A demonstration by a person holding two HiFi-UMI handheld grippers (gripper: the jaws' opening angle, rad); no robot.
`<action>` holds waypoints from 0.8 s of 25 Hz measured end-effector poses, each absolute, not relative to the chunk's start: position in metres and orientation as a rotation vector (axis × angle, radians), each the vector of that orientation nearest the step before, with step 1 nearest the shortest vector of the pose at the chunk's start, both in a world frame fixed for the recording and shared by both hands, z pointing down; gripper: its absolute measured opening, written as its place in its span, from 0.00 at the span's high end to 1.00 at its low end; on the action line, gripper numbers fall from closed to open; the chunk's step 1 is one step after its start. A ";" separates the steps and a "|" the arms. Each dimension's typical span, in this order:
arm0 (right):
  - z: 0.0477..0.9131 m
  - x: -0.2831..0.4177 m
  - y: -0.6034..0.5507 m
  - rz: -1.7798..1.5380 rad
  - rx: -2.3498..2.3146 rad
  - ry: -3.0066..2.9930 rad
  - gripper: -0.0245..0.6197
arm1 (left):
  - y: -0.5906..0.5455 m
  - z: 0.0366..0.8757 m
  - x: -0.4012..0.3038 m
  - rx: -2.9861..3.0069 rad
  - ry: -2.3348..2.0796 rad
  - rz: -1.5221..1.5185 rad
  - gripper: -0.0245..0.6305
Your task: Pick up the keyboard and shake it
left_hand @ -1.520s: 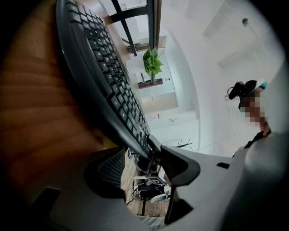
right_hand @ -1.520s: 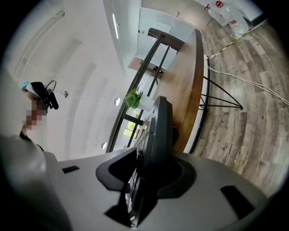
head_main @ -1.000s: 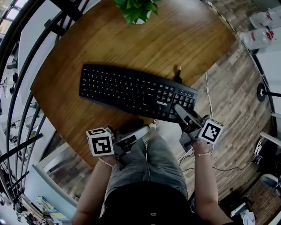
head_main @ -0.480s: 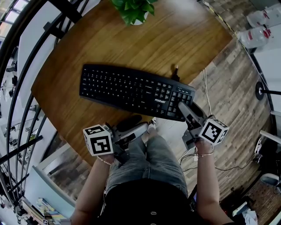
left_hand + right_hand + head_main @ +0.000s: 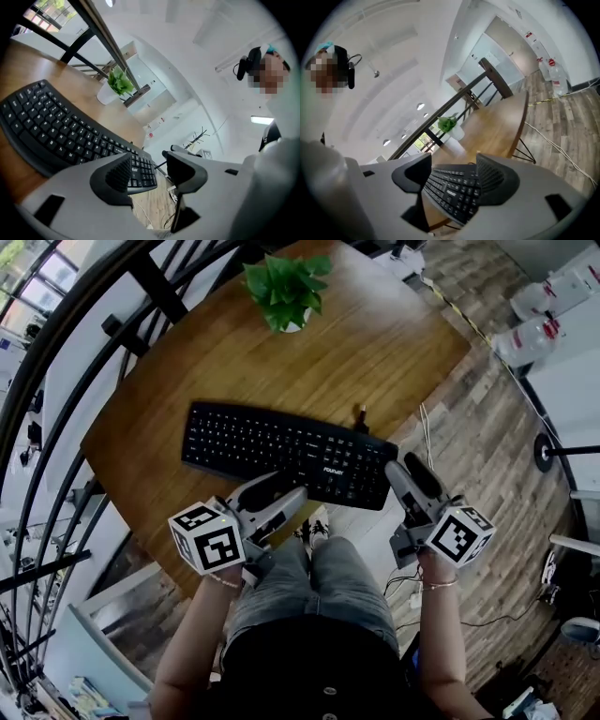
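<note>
Right gripper point(image 5: 403, 465) point(image 5: 453, 164): jaws spread wide, having just been opening; nothing clamped. The pads press on nothing. The right end of the keyboard point(image 5: 454, 187) shows in the gap, just ahead of the tips.

Left gripper point(image 5: 286, 491) point(image 5: 149, 164): jaws well apart, empty. No object stands between the pads. The keyboard point(image 5: 51, 126) lies ahead and off to the left in its own view.

Keyboard point(image 5: 281, 451): black, full-size, flat on the table point(image 5: 375, 343), not lifted. Its long axis runs across the person from left to right, with the right end somewhat nearer the body and reaching the near table edge, where it appears to overhang slightly.

Relation of note: the right gripper sits just beside the right short end and is lined up with it. The left gripper hovers by the near long edge, about mid-length and well short of the left end. The right gripper is therefore judged the better placed; an end-to-end lift would need the left one carried out along the long axis.

Plant point(image 5: 286, 287): potted, at the far table edge, well apart from the keyboard.
</note>
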State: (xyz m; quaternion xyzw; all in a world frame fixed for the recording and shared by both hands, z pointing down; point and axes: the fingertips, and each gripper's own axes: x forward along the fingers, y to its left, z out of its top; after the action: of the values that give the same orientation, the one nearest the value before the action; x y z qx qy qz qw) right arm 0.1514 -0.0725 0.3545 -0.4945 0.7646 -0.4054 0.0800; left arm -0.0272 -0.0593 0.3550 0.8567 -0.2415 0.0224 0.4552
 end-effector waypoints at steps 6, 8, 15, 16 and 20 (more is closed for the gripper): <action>0.277 0.115 -0.077 -1.021 -1.255 2.442 0.54 | -0.067 0.310 -0.017 2.259 -0.555 0.032 0.60; 0.255 0.105 -0.076 -0.965 -1.191 2.482 0.54 | -0.070 0.297 -0.016 2.311 -0.572 0.030 0.60; 0.208 0.084 -0.075 -0.770 -1.137 2.498 0.84 | -0.086 0.246 -0.022 2.482 -0.706 -0.072 0.70; 0.207 0.080 -0.074 -0.758 -1.127 2.510 0.84 | -0.088 0.240 -0.023 2.497 -0.728 -0.093 0.75; 0.203 0.067 -0.078 -0.697 -1.166 2.539 0.90 | -0.092 0.219 -0.026 2.546 -0.789 -0.177 0.85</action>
State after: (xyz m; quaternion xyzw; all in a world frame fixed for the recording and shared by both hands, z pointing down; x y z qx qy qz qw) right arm 0.0669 -0.0780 0.2026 -0.4014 0.8742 -0.2401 0.1307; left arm -0.0264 -0.0923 0.2191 0.9268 -0.2872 -0.0645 0.2332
